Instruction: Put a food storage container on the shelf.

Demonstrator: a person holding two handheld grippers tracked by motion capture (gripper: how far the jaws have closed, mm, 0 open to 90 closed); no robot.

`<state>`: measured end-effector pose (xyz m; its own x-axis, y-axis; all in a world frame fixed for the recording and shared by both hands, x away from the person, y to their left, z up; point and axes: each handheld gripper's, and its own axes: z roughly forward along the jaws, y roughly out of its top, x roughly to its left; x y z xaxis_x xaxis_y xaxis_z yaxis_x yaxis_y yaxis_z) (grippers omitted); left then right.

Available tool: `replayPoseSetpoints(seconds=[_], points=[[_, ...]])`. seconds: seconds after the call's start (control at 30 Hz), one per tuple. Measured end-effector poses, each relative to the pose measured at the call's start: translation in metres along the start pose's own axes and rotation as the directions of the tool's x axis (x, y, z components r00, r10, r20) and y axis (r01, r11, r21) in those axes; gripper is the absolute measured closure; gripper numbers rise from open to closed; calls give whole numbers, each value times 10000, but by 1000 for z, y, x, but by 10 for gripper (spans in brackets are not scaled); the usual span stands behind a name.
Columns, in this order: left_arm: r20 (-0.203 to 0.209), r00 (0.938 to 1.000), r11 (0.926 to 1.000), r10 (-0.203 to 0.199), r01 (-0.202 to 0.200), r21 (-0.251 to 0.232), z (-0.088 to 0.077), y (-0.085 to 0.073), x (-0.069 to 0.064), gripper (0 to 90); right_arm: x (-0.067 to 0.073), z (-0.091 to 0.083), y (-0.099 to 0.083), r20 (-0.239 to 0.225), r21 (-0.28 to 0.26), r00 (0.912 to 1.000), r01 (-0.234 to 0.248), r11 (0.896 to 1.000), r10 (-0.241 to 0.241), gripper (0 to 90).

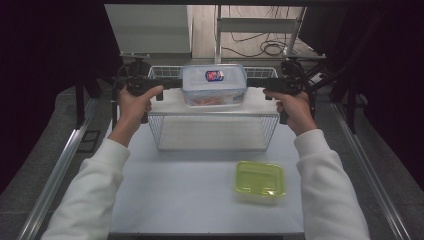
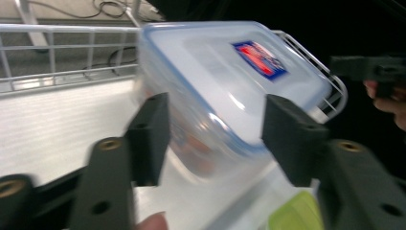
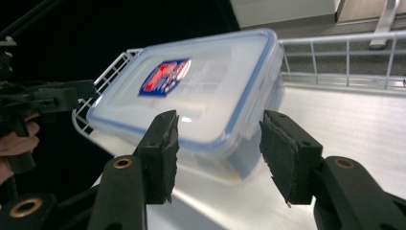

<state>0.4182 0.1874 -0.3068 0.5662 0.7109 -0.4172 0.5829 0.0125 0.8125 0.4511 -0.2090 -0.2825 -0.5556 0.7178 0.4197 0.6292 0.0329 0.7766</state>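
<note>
High view first, from the near edge of the bench (image 1: 200, 205) outward. Nearest the person, in front of the wire basket (image 1: 215, 131) and a little to its right, sits a green tray (image 1: 259, 180) by itself; nobody is touching it. Behind that stands the basket, and the floor of it looks bare.

Over the far part of the basket hangs the clear box with the blue-edged lid (image 1: 214, 85). It seems to be up in the air at about rim height, carried between two hands. The left claw (image 1: 167, 84) comes at it from the basket's left side, the right claw (image 1: 256, 84) from the basket's right side.

In the left gripper view the box (image 2: 230, 86) sits in the gap between the pads, but it is blurry and I cannot tell if they press on it. In the right gripper view the box (image 3: 201, 91) looks to sit beyond the pads, and I cannot tell there either.

My guess: the box is lifted and nearly home. Still to do: lower it onto the basket floor, let go, and maybe fetch the green tray.
</note>
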Motion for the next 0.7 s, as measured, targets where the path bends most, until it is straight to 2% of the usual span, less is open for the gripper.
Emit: replayPoseSetpoints(seconds=[0.03, 0.07, 0.1, 0.2, 0.23, 0.27, 0.37, 0.43, 0.53, 0.7], points=[[0, 10000, 10000, 0, 0, 0, 0, 0, 0, 582, 0, 0, 0, 0, 0, 10000, 0, 10000, 0, 467], [-2, 9999, 9999, 109, -109, 8, -2, -2, -2, 582, 0, -2, -2, -20, 45, 10000, 12, 10000, -12, 465], [104, 9998, 9998, 192, -193, 90, -5, -5, -6, 729, -1, -5, -8, -87, 40, 10000, 13, 10000, -12, 456], [406, 9987, 9980, 294, -316, 546, -3, -13, -11, 876, -1, -11, -15, -199, 14, 9998, 84, 10000, -83, 443], [436, 9982, 9958, 403, -437, 804, 3, -17, -14, 894, -1, -12, -17, -227, 32, 9996, 137, 9999, -136, 436], [436, 9982, 9958, 403, -437, 804, 3, -17, -14, 896, -1, -12, -17, -227, 32, 9996, 137, 9999, -136, 436], [224, 9979, 9886, 611, -636, 1368, 17, -21, -16, 897, -1, -16, -23, -302, -25, 9995, 130, 9999, -130, 425], [92, 9982, 9872, 586, -593, 1478, 24, -22, -16, 898, -1, -17, -26, -345, -4, 9993, 154, 9999, -154, 420], [200, 9989, 9879, 417, -442, 1489, 32, -23, -14, 899, -2, -19, -30, -453, 45, 9988, 202, 9998, -200, 415], [264, 9989, 9872, 380, -416, 1540, 36, -23, -13, 898, -7, -21, -36, -526, 110, 9984, 210, 9997, -204, 410]])
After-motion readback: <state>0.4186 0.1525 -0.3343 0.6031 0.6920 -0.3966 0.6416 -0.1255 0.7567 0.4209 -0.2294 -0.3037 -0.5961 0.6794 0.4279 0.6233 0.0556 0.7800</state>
